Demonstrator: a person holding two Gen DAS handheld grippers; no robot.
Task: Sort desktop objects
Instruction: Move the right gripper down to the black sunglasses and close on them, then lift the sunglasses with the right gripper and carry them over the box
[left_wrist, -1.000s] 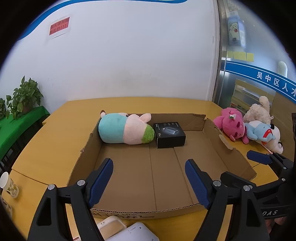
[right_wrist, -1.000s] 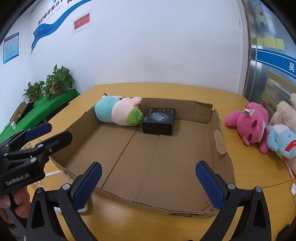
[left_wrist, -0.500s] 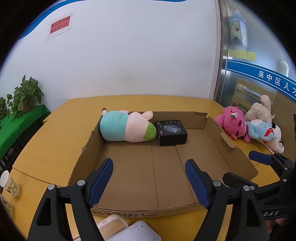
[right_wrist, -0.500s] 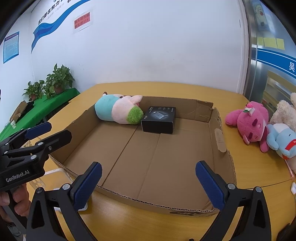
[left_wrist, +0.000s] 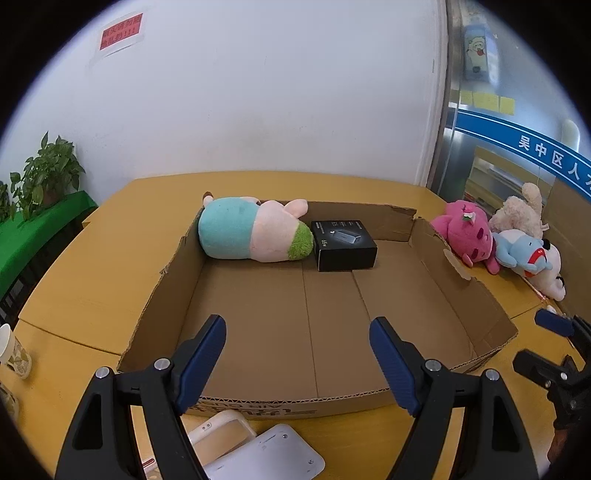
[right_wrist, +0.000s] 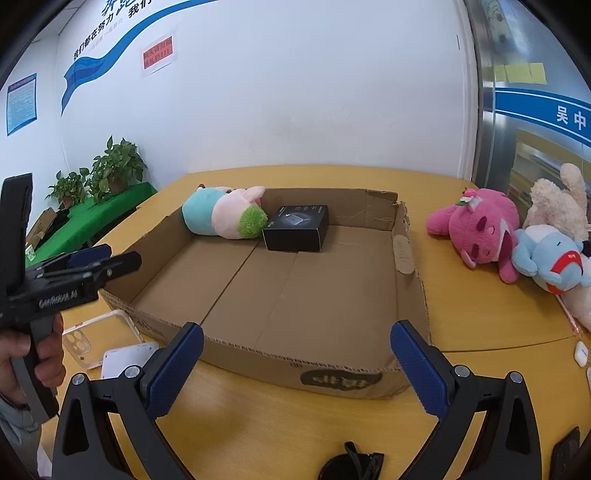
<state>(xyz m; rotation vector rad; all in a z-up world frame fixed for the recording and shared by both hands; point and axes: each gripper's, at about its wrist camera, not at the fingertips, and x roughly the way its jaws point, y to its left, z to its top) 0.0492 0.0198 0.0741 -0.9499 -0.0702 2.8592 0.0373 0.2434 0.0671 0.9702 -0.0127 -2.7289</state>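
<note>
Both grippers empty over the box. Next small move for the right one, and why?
Probably swing the right gripper toward the pink plush. Its jaws stand open with nothing between them, the cardboard box holds only a pastel plush and a black box, and the pink plush lies outside on the table, nearest of the pile to the box's right wall.

Left gripper (right_wrist: 107, 258) body: white "GenRobot.AI" lettering, blurred here. Blue door band (left_wrist: 535, 147): white characters "吴中区人". Red wall notice (right_wrist: 158, 57): characters too small to read. Black box (left_wrist: 343, 243), cardboard box (right_wrist: 340, 380) print: illegible.
</note>
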